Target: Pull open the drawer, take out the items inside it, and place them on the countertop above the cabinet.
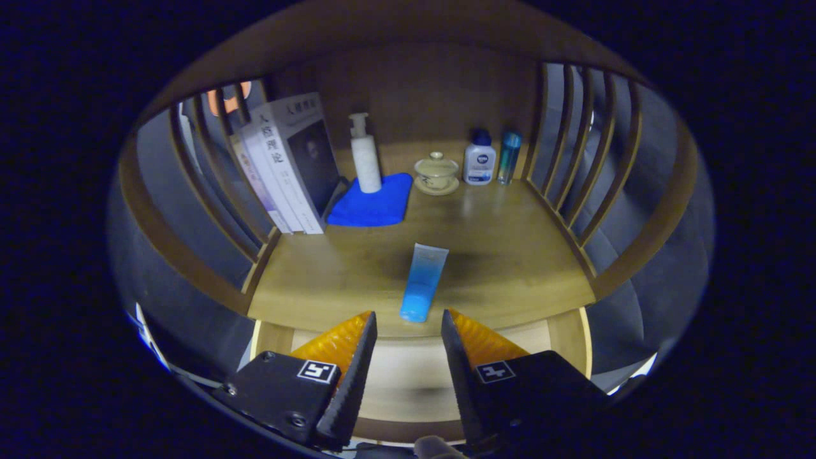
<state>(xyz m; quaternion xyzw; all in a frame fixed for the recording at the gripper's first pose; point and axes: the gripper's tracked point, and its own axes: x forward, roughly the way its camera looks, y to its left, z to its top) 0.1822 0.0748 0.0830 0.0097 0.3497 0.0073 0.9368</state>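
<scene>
while held apart with nothing between them, the fingers (pixel 408 319) hung over the open drawer (pixel 408 376), its pale inside largely hidden behind them and its contents impossible to make out. just ahead of the fingertips, on the bench (pixel 510 268) above the cabinet, lay a blue tube (pixel 423 282), flat, cap end toward the fingers and close to the bench's front edge, touching neither finger. farther back, well apart from the tube, stood a row against the wooden rear wall: leaning books (pixel 290 162) at the left beside the slatted side rail (pixel 210 185), then a white pump bottle (pixel 364 156) standing on a folded blue cloth (pixel 373 201), a lidded cup on a saucer (pixel 437 173), a small white bottle with a blue cap (pixel 479 159), and a slim teal bottle (pixel 509 157) just beside it. labels too small to tell. right slatted rail (pixel 574 166) partly cut off by the curve of the lens. dim light, bench corners lost in shadow.
</scene>
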